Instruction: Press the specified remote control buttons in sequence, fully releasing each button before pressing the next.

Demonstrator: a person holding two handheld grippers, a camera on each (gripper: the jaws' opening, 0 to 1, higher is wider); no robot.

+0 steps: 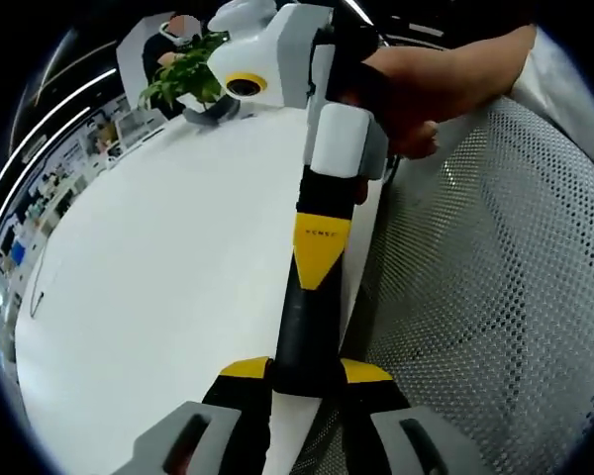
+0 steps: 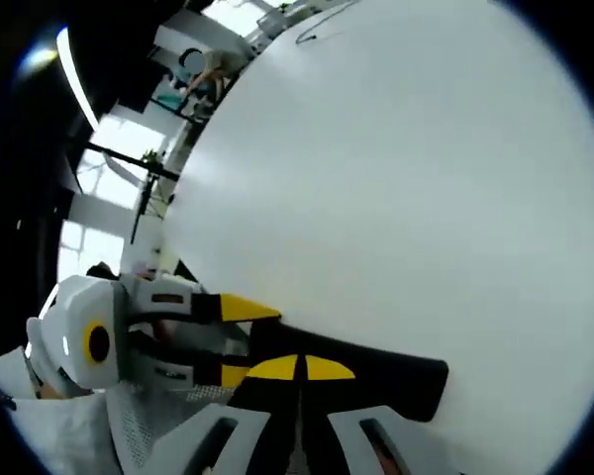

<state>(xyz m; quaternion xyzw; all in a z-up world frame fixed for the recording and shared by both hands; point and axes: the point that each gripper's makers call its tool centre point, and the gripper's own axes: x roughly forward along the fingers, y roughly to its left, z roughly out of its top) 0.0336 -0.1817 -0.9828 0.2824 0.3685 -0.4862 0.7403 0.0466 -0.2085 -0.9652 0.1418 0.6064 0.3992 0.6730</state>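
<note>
A white tabletop (image 1: 158,277) is seen, with a mesh chair (image 1: 495,297) on the right. A black remote (image 2: 386,376) is held over the near edge between the left gripper's (image 1: 307,374) jaws. The right gripper's (image 2: 299,368) jaws are closed together, tips set against the remote.

Remote control (image 2: 366,381) partly hidden behind right claw (image 2: 299,430); buttons unreadable.

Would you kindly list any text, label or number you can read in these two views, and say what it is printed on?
Small dark lettering on the yellow band of the other tongs in the left gripper view: too blurred to read.
White round table: no text on it.
Nothing else carries readable writing.
</note>
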